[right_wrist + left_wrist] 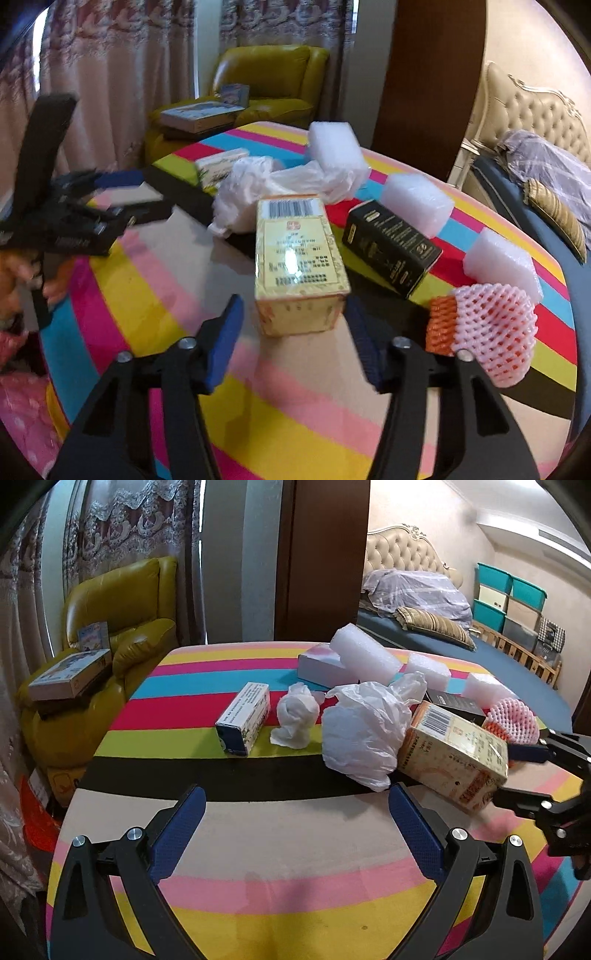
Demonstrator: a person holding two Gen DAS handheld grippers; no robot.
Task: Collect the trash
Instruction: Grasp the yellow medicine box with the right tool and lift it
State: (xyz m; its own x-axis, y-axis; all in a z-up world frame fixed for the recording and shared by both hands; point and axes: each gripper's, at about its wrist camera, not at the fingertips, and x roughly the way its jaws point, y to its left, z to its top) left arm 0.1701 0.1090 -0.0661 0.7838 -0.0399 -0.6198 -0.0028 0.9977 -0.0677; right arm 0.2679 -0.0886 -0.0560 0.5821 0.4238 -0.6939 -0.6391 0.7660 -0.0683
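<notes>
Centre of right wrist frame: yellow box (299,266) lies on striped table (295,406), long axis pointing away, near end between fingers of my right gripper (293,332). Jaws part-open, pads not touching. Left gripper (295,830) wide open, empty, farther.

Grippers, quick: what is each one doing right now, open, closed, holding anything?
Left gripper: open, nothing between its fingers.
Right gripper: open around the end of the yellow box, pads not pressing on it yet.
</notes>
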